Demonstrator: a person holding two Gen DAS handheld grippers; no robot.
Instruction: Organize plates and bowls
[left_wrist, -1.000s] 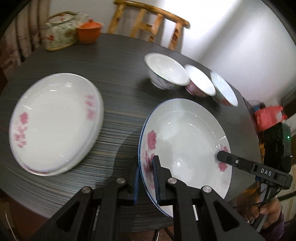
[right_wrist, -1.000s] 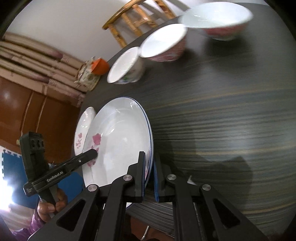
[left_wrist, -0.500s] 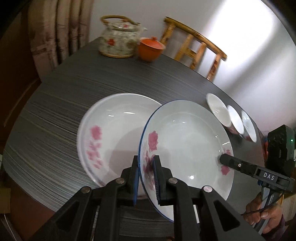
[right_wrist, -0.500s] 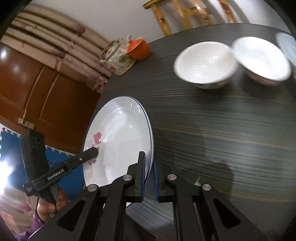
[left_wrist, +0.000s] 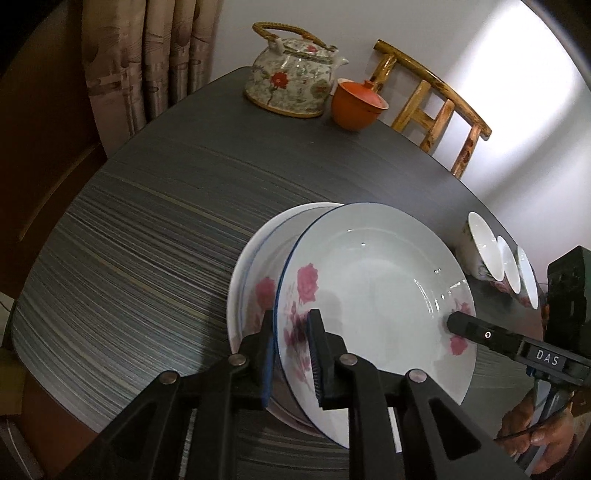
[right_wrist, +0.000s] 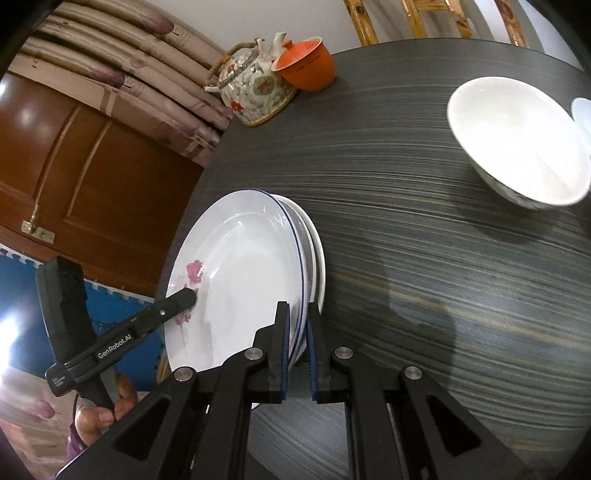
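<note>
**Blue-rimmed plate held over the stack on the dark table**

A white plate (left_wrist: 373, 291) with a thin blue rim and pink roses sits tilted over a stack of plates (left_wrist: 251, 280) near the table's (left_wrist: 155, 221) front edge, gripped at opposite rims by both tools. The plate itself is empty. Whether its underside touches the stack cannot be told; the stack shows only as a crescent of white rim and one pink flower at its left.

The left gripper (left_wrist: 291, 354) has the plate's near rim between its jaws, which are narrow and opening; a gap shows beside the rim on the right pad. The right gripper (right_wrist: 295, 347) is clamped tight on the opposite rim, its jaws nearly closed on the thin edge.

Three bowls (left_wrist: 498, 266) stand in a row at the right of the table, well apart from the plates. Their insides look white and bare, though in the right wrist view only one is whole and another is cut off at the frame edge. At the far side a flowered teapot (left_wrist: 291, 85) stands just beside an orange lidded cup (left_wrist: 356, 105); their contents are hidden. A wooden chair (left_wrist: 432, 107) stands behind the table, partly cut off. A hand (right_wrist: 99, 413) grips the left tool's handle, mostly out of frame.
</note>
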